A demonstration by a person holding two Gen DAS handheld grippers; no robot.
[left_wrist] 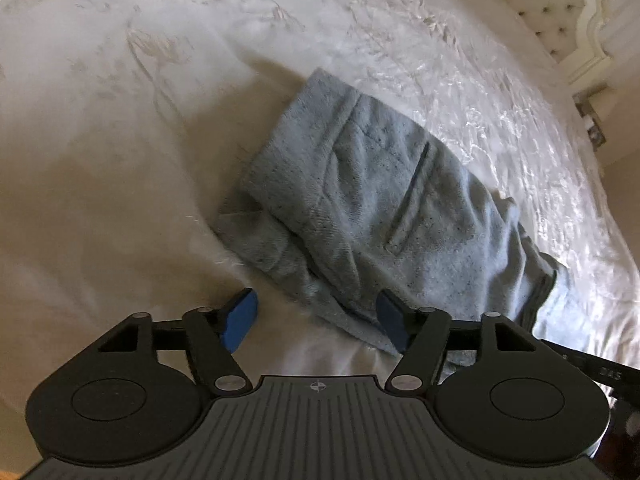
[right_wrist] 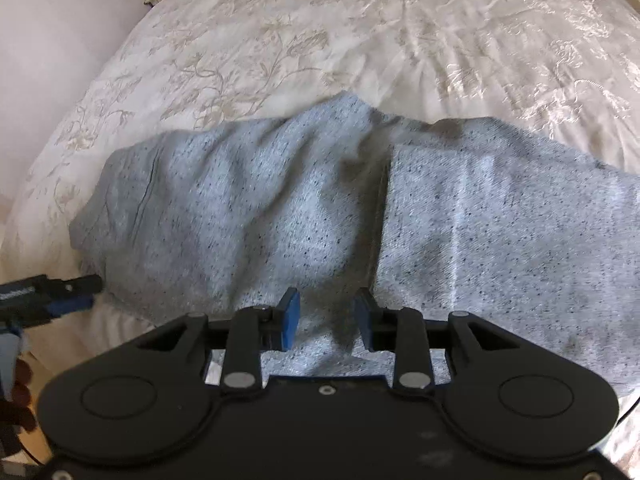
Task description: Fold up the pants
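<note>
left gripper (left_wrist: pixel 316 322) spread wide, empty, over pants (left_wrist: pixel 384 208) hem at 6 o'clock | right gripper (right_wrist: pixel 326 320) partly apart, gripping nothing, above mid-fold | likely repositioning for next fold

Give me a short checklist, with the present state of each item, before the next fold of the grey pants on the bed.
1. Left gripper open and empty: ok.
2. Right gripper free of cloth: ok, its pads stand apart over the pants without pinching them.
3. Pants fully on the bedspread: ok.
4. Pants lying flat: not ok, wrinkles and a bunched edge show.
5. Layers aligned at the fold: cannot tell.
</note>
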